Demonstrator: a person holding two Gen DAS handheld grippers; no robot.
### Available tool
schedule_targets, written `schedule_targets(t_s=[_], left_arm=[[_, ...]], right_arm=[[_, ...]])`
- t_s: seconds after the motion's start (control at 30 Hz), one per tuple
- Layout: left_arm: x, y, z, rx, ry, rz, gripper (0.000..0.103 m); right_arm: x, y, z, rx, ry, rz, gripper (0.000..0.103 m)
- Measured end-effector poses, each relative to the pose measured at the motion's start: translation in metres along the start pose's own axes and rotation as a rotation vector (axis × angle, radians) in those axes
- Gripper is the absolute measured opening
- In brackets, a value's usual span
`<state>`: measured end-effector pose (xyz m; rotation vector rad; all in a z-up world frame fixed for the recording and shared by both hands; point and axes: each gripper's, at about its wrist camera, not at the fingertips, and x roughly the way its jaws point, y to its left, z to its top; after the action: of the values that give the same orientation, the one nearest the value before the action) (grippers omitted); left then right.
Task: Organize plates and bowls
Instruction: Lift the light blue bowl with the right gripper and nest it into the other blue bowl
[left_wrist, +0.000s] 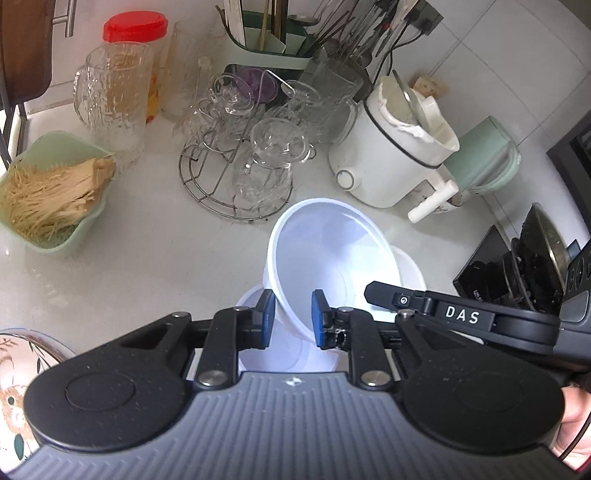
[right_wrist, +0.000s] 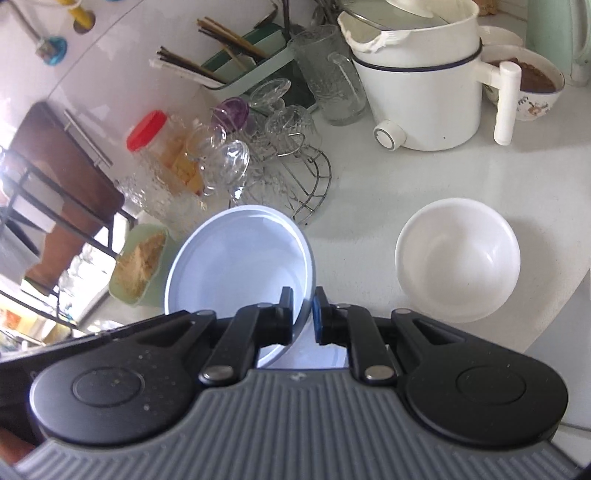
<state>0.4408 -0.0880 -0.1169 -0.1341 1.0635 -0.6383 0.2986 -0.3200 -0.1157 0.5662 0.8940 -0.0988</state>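
My left gripper (left_wrist: 292, 320) is shut on the near rim of a pale bluish-white bowl (left_wrist: 332, 251), which hangs tilted above the counter. My right gripper (right_wrist: 303, 309) is shut on the rim of a pale bluish-white bowl (right_wrist: 236, 266) that reaches out to its left. I cannot tell whether both hold the same bowl. The right gripper's black housing (left_wrist: 480, 321) sits close beside the left one. Another pale dish (left_wrist: 258, 354) lies under the fingers. A plain white bowl (right_wrist: 458, 258) stands upright on the counter ahead to the right, and it also shows in the left wrist view (left_wrist: 410, 266).
A wire rack of glass cups (left_wrist: 236, 166) and a white electric pot (left_wrist: 388, 155) stand behind. A green basket of dry noodles (left_wrist: 48, 199) is at the left, and a patterned plate (left_wrist: 14, 380) at the near left. The counter edge (right_wrist: 554, 314) curves at the right.
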Motion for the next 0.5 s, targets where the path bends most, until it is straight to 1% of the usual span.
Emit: schedule_targets(t_s=[0.13,0.23,0.37,0.43,0.5], left_arm=[[0.007,0.001,-0.004,0.021,0.010,0.027,0.023],[0.015,0.006,-0.009,0.001,0.046,0.020,0.023],[0.020,0.011,-0.020,-0.005,0.052,0.038,0.023],[0.023,0.013,-0.024,-0.030,0.078,0.048,0.023],[0.027,0.013,-0.026,-0.033,0.102,0.079,0.023]], right_arm=[[0.009,0.002,-0.006,-0.015,0.025,-0.025,0.015],[0.015,0.003,-0.012,-0.041,0.057,-0.060,0.015],[0.019,0.001,-0.021,-0.056,0.078,-0.062,0.015],[0.024,0.001,-0.025,-0.052,0.096,-0.070,0.015],[0.030,0.000,-0.028,-0.048,0.122,-0.064,0.015]])
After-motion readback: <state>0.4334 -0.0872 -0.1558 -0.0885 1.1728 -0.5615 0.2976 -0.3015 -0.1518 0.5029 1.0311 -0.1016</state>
